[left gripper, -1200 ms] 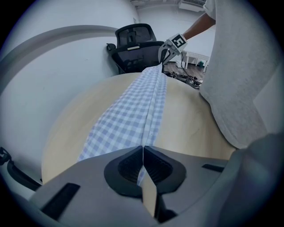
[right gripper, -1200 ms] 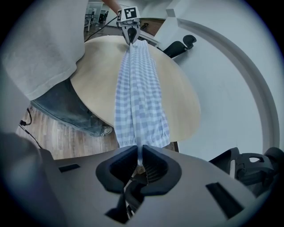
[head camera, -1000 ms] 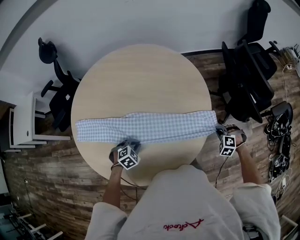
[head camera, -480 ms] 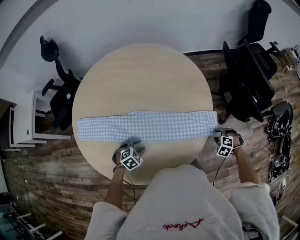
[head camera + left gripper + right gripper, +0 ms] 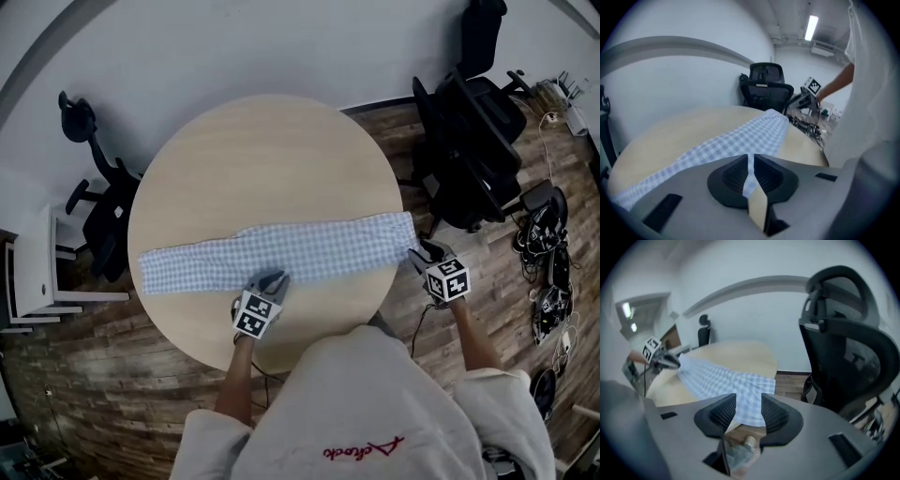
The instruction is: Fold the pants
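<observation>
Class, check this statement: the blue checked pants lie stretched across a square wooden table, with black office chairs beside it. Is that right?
Not quite. The head view shows the wooden table is round, not square. The rest holds: the blue checked pants lie stretched across it, with black office chairs beside it.

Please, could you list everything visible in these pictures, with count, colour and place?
Round wooden table: one, light beige, centre.
Checked cloth pants: one, blue-white, stretched across the table.
Office chairs: two, black, left and right of table.
Low cabinet: one, white, far left.
Tangled cables: several, dark, floor at right.
Left gripper: one, grey, pants' near edge; jaws just closed further, narrow gap, nothing gripped.
Right gripper: one, grey, pants' right end; jaws just opened further, cloth between them, unpinched.
</observation>
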The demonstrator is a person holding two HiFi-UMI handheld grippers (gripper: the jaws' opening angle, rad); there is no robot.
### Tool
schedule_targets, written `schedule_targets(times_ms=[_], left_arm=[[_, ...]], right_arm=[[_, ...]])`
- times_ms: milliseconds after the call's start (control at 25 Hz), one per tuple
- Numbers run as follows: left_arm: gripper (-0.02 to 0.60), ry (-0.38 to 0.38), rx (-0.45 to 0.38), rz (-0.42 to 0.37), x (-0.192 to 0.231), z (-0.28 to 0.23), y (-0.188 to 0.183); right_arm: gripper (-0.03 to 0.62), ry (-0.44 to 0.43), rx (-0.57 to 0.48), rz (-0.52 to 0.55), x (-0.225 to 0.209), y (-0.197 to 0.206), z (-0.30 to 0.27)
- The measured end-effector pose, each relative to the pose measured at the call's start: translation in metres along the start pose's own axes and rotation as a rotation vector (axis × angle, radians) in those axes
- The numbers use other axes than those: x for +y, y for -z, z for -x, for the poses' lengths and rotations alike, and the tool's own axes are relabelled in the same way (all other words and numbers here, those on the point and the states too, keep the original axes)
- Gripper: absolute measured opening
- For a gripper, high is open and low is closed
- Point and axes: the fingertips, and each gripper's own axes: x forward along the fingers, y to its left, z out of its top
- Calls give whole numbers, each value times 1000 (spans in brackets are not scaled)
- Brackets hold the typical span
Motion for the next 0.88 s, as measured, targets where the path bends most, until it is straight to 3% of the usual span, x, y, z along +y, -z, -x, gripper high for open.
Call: schedule_targets(times_ms=[40,120,360,600,880], left_arm=[[46,6,-38,43,-1,-1,-10],[37,27,-90,97,-8,-4,-26],[34,70,-91,72,-32,-20,-48],[34,93,-19,36,-59,-38,-64],[34,42,73,-3,-93,-62,-89]], right_arm=[[175,3,-46,-92,-2,-3,3],[176,9,-114,-239,-6,-3,8],[255,-5,-188,-505,-17,25,5],[284,-48,-174,-576,-37,51,-9],[285,-261,-135,-615,-58,64,-37]])
